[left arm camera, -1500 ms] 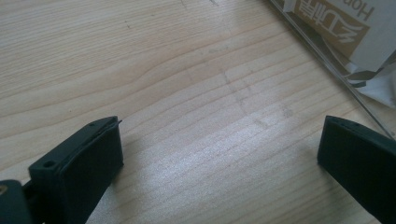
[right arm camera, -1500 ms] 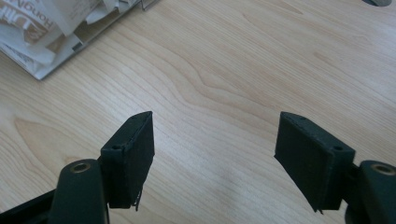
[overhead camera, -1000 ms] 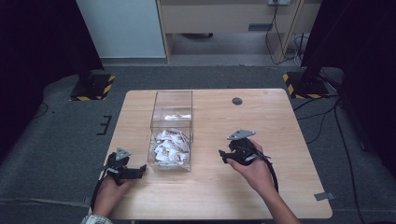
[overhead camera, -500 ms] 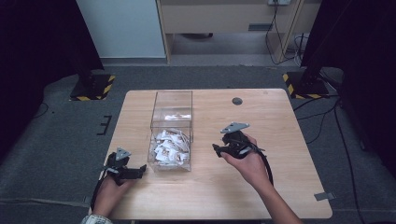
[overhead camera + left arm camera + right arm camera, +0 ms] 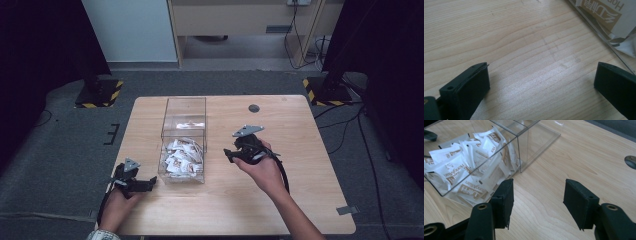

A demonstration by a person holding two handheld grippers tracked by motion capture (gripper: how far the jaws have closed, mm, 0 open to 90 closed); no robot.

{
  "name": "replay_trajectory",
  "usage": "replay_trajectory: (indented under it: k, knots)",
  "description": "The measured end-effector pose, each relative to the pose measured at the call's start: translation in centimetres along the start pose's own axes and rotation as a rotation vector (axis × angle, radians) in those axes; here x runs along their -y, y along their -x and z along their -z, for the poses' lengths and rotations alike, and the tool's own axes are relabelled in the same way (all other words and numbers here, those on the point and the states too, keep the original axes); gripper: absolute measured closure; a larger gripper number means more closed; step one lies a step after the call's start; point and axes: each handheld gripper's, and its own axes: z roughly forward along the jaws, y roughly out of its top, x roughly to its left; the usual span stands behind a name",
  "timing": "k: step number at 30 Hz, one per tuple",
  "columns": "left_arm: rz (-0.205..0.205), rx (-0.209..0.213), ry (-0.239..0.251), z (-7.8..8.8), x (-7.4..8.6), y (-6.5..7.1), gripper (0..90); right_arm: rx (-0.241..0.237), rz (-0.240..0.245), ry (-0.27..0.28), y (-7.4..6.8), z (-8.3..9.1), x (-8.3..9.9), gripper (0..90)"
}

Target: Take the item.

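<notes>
A clear plastic box (image 5: 183,142) with two compartments stands on the wooden table (image 5: 300,200). Its near compartment holds several white sachets (image 5: 182,156) with brown print; the far one looks empty. My left gripper (image 5: 150,182) lies low at the table's front left, beside the box's near left corner, open wide over bare wood (image 5: 541,85). My right gripper (image 5: 227,154) hovers to the right of the box and points at it. Its jaws are partly open and have just been closing, with nothing between them (image 5: 537,197). The sachets (image 5: 466,170) lie behind the box wall.
A round cable hole (image 5: 254,108) sits in the table behind the right gripper, also the cable hole (image 5: 631,161) at the right edge. The box wall (image 5: 599,32) runs close past the left gripper's right jaw. Dark floor and stands surround the table.
The right gripper has risen and drifted slightly left toward the box. The left gripper has not moved.
</notes>
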Motion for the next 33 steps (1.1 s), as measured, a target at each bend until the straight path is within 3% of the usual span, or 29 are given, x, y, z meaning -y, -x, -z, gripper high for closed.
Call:
replay_trajectory:
  k: [23, 33]
  knots:
    - [0.001, 0.000, 0.000, 0.0, 0.0, 0.0, 0.0, -0.053, 0.064, 0.045, -2.7, -0.3, -4.6, 49.1]
    - [0.001, 0.000, 0.000, 0.0, 0.0, 0.0, 0.0, -0.081, 0.091, 0.047, -4.2, -1.2, -6.1, 54.7]
